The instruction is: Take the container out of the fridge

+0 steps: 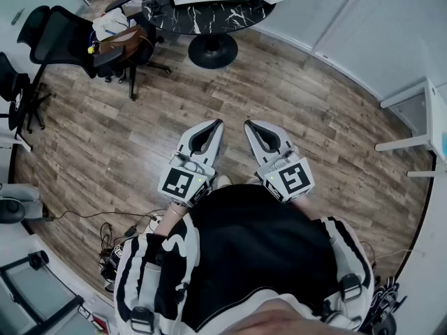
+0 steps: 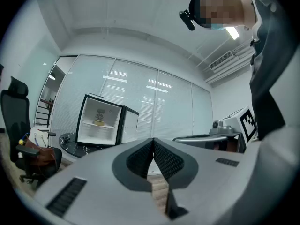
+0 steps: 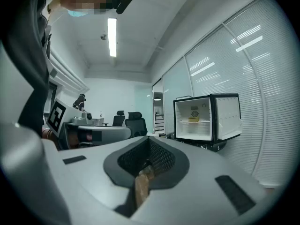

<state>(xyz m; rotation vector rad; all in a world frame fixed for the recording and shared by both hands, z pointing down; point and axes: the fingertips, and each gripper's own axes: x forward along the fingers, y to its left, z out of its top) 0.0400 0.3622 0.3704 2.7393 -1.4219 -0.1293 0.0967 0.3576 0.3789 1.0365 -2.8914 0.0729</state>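
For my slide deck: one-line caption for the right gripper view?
Shut right gripper faces an open black mini fridge with a small yellow container inside.

Wood floor [image 1: 314, 117], black chair [image 1: 63, 37] (marble table [image 1: 209, 18])

Light: bright, cool and even; a ceiling lamp [image 3: 111, 36] glows at 11 o'clock in the right gripper view.
Glare: lamp streaks across the blinds [image 2: 154, 86]; the fridge [image 3: 206, 118] interior is washed white.
Shadows: faint on the floor [image 1: 293, 110] (soft, diffuse edges).
Distortion: fisheye in both gripper views, with black corners and bowed straight lines.
Focus: near foreground soft, room beyond sharp.
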